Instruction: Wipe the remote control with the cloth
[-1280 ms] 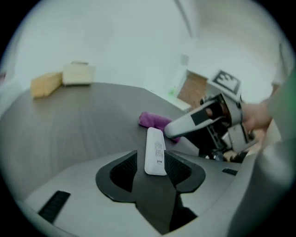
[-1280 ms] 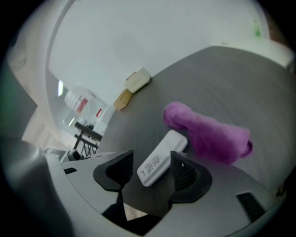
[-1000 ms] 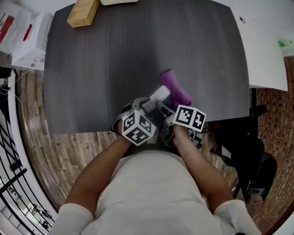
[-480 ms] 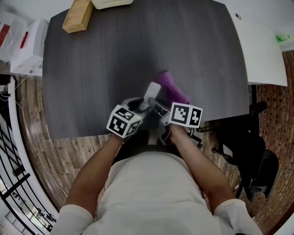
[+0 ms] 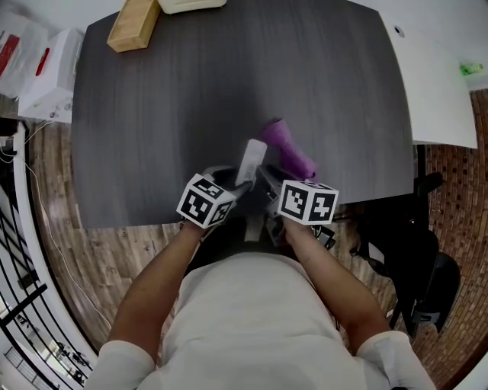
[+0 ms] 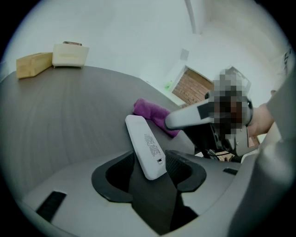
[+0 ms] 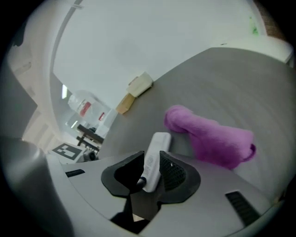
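Both grippers on the remote (image 5: 252, 160); it sits near the table's (image 5: 168, 114) 6 o'clock edge in the head view, long axis running roughly 6 to 12, near end between the two sets of jaws; can't tell if the far end touches the tabletop. Right gripper (image 7: 150, 157): jaws have just been closing, and its own view shows both pads clamped across the thin sides of the remote's near end, white body sticking out toward 12. Left gripper (image 6: 150, 156): jaws spread wide around the same end, printed back face of the remote turned to its camera; the 3 o'clock pad is against the remote's edge, a gap shows at the 9 o'clock pad, so it reads as released, not squeezing. Purple cloth (image 5: 288, 147) lies bunched in a roll on the table at about 1 o'clock from the remote, just beside its far tip; contact there is unclear; neither gripper has it. Marker cubes on both grippers hang over the table's near edge, the person's forearms coming in from 6. Wooden block (image 5: 136, 21) at the table's 11 o'clock corner; white box (image 5: 53, 76) off the table at 10 o'clock.
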`<action>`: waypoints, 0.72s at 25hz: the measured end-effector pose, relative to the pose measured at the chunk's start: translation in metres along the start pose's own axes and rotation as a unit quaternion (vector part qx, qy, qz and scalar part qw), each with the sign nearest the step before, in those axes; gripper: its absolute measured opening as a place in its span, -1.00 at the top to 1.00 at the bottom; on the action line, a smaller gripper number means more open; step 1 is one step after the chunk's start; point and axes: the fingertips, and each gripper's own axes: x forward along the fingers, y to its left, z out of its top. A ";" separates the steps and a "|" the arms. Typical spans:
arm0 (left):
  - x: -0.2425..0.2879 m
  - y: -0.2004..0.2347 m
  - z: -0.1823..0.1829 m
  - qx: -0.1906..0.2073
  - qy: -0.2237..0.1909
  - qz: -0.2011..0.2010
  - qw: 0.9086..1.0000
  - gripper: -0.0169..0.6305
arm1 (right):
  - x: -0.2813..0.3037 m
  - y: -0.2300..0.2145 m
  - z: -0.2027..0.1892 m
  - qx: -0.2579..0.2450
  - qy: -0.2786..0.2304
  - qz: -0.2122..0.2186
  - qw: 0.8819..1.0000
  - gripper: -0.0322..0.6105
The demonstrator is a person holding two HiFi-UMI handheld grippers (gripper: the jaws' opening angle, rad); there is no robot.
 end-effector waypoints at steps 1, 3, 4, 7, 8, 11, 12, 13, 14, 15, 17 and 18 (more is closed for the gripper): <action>0.000 0.000 0.000 0.000 -0.002 0.002 1.000 0.34 | -0.001 -0.013 -0.003 0.009 0.001 -0.025 1.000 0.57; 0.002 -0.001 0.000 -0.002 -0.002 0.002 1.000 0.34 | 0.006 -0.031 -0.015 0.040 0.014 -0.052 0.998 0.57; 0.003 -0.001 0.000 -0.004 -0.001 0.001 1.000 0.34 | 0.011 -0.034 -0.020 0.057 0.020 -0.053 0.997 0.57; 0.004 -0.003 -0.001 -0.007 0.002 -0.006 1.000 0.34 | 0.023 -0.029 -0.028 0.096 0.021 -0.021 0.995 0.66; 0.004 -0.003 -0.001 -0.007 0.003 -0.007 1.000 0.34 | 0.025 -0.025 -0.027 0.108 0.017 -0.008 0.994 0.77; 0.003 -0.002 0.001 -0.016 -0.001 -0.013 1.000 0.30 | 0.024 -0.017 -0.020 0.134 0.005 0.028 0.991 0.79; 0.003 -0.001 0.002 -0.024 -0.003 -0.018 1.000 0.27 | 0.022 -0.013 -0.017 0.137 0.000 0.041 0.990 0.79; 0.002 -0.001 0.003 -0.034 -0.006 -0.026 0.999 0.26 | 0.021 -0.008 -0.013 0.137 -0.004 0.055 0.989 0.79; 0.000 0.000 0.005 -0.044 -0.009 -0.035 0.998 0.26 | 0.020 -0.002 -0.010 0.136 -0.008 0.069 0.988 0.79; -0.001 0.001 0.005 -0.055 -0.011 -0.044 0.997 0.25 | 0.019 0.002 -0.008 0.133 -0.010 0.081 0.988 0.79; -0.004 0.003 0.006 -0.078 -0.012 -0.060 0.995 0.25 | 0.021 0.008 -0.005 0.128 -0.011 0.098 0.987 0.79; -0.005 0.004 0.006 -0.088 -0.013 -0.067 0.994 0.25 | 0.021 0.011 -0.004 0.127 -0.012 0.107 0.986 0.79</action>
